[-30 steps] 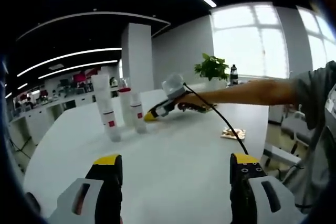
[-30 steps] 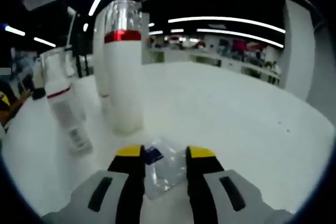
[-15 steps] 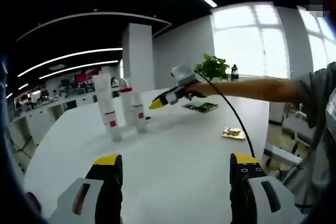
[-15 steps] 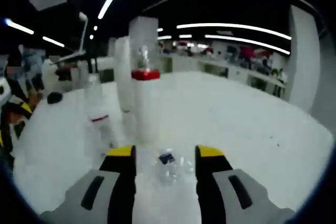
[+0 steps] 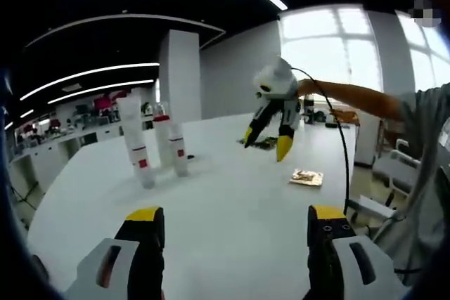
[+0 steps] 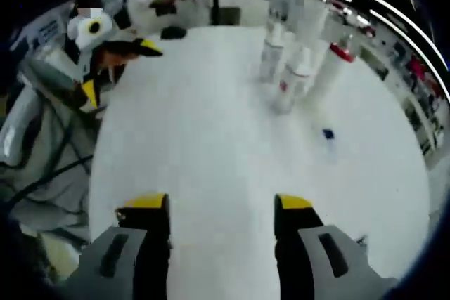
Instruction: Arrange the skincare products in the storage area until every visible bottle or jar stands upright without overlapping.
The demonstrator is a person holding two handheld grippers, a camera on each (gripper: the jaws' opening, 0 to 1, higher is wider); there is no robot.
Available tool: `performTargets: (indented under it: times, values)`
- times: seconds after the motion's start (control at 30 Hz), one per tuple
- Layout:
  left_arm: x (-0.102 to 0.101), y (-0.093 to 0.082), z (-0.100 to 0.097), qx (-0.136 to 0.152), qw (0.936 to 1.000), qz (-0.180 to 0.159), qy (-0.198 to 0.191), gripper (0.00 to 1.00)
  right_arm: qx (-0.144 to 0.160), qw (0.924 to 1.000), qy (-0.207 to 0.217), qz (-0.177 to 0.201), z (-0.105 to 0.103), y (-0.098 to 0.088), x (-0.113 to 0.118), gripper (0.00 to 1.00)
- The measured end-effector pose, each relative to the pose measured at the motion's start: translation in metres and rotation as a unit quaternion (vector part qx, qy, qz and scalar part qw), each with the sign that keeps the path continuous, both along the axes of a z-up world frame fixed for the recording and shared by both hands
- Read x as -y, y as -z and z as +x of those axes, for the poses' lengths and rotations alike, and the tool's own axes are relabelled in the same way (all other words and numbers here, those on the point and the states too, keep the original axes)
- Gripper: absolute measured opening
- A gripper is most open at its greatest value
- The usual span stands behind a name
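Observation:
Three white skincare bottles stand upright in a close group: a tall tube [image 5: 133,138], a red-capped bottle [image 5: 162,140] and a shorter one [image 5: 179,156]. From above they show again as the bottle group [image 6: 292,75], with a small clear jar with a blue label [image 6: 328,135] on the table just beside it. My right gripper [image 5: 266,142] hangs open in the air over the table, well right of the bottles, holding nothing. My left gripper [image 5: 235,226] is open and empty near the table's near edge, and shows again as the left gripper [image 6: 119,68].
The white table [image 5: 232,187] is large and oval. A small flat packet [image 5: 307,177] lies at the right, with a dark tray [image 5: 268,144] behind it. A black object [image 6: 172,31] sits at the table's far edge. A person's arm [image 5: 351,96] reaches in from the right.
My right gripper has opened off the small clear jar, leaving it on the table by the bottles, and has risen up and back to look down on the table. The left gripper has stayed put.

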State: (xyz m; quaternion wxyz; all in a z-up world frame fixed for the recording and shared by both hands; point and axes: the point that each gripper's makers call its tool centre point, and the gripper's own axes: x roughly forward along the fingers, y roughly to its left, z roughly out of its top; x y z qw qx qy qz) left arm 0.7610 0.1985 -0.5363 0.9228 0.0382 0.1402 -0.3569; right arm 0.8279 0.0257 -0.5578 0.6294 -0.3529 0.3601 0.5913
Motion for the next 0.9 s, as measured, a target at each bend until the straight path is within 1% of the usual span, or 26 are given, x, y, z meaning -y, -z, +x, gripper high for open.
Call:
performTargets:
  times: [0.03, 0.07, 0.1, 0.13, 0.17, 0.2, 0.23, 0.27, 0.4, 0.5, 0.57, 0.6, 0.63, 0.67, 0.77, 0.8, 0.9]
  values:
    - [-0.001, -0.001, 0.0, 0.002, 1.0, -0.001, -0.002, 0.86, -0.014, 0.9998, 0.005, -0.016, -0.01, 0.003, 0.003, 0.66]
    - [-0.002, -0.003, -0.001, 0.005, 1.0, -0.002, -0.003, 0.86, -0.031, 0.9985, -0.001, -0.046, -0.024, 0.009, 0.009, 0.69]
    - [-0.003, -0.003, -0.001, 0.006, 1.0, -0.003, -0.003, 0.86, -0.035, 0.9972, -0.011, -0.065, -0.031, 0.013, 0.014, 0.71]
    - [-0.003, -0.004, -0.001, 0.007, 1.0, -0.005, -0.004, 0.86, -0.032, 0.9959, -0.019, -0.082, -0.037, 0.017, 0.017, 0.71]
    - [-0.003, -0.004, -0.001, 0.007, 1.0, -0.005, -0.004, 0.86, -0.016, 0.9946, -0.032, -0.098, -0.04, 0.022, 0.02, 0.7]
    - [-0.003, -0.004, -0.001, 0.007, 0.9999, -0.006, -0.004, 0.86, -0.008, 0.9934, -0.04, -0.107, -0.043, 0.027, 0.021, 0.69]
    - [-0.003, -0.004, 0.0, 0.007, 0.9999, -0.006, -0.004, 0.86, -0.013, 0.9917, -0.045, -0.12, -0.049, 0.031, 0.024, 0.69]
    - [-0.003, -0.003, 0.0, 0.006, 1.0, -0.006, -0.004, 0.86, -0.018, 0.9909, -0.049, -0.124, -0.055, 0.033, 0.024, 0.69]
    - [-0.002, -0.001, 0.001, 0.003, 1.0, -0.004, -0.003, 0.86, -0.018, 0.9903, -0.066, -0.121, -0.057, 0.034, 0.019, 0.68]
    - [-0.001, 0.0, 0.001, 0.003, 1.0, -0.002, -0.002, 0.85, -0.013, 0.9887, -0.078, -0.127, -0.06, 0.037, 0.019, 0.62]
    - [-0.001, -0.001, 0.001, 0.004, 1.0, -0.003, -0.001, 0.85, -0.014, 0.9885, -0.077, -0.129, -0.059, 0.038, 0.019, 0.6]
    - [0.0, 0.0, 0.001, 0.003, 1.0, -0.003, 0.0, 0.85, -0.02, 0.9883, -0.067, -0.135, -0.059, 0.041, 0.021, 0.59]
    - [0.0, 0.0, 0.0, 0.003, 1.0, -0.003, 0.001, 0.85, -0.019, 0.9882, -0.049, -0.144, -0.058, 0.041, 0.024, 0.58]
    - [0.001, 0.001, 0.0, 0.002, 1.0, -0.001, 0.002, 0.85, -0.015, 0.9886, -0.066, -0.135, -0.058, 0.04, 0.02, 0.55]
    - [0.0, 0.004, 0.001, -0.001, 1.0, 0.007, 0.002, 0.85, 0.004, 0.9882, -0.068, -0.137, -0.052, 0.04, 0.021, 0.49]
    - [0.0, 0.004, 0.001, -0.001, 1.0, 0.008, 0.002, 0.85, -0.002, 0.9884, -0.063, -0.138, -0.053, 0.04, 0.021, 0.48]
    - [0.001, 0.005, 0.001, -0.003, 1.0, 0.007, 0.002, 0.84, -0.001, 0.9886, -0.058, -0.139, -0.053, 0.04, 0.022, 0.43]
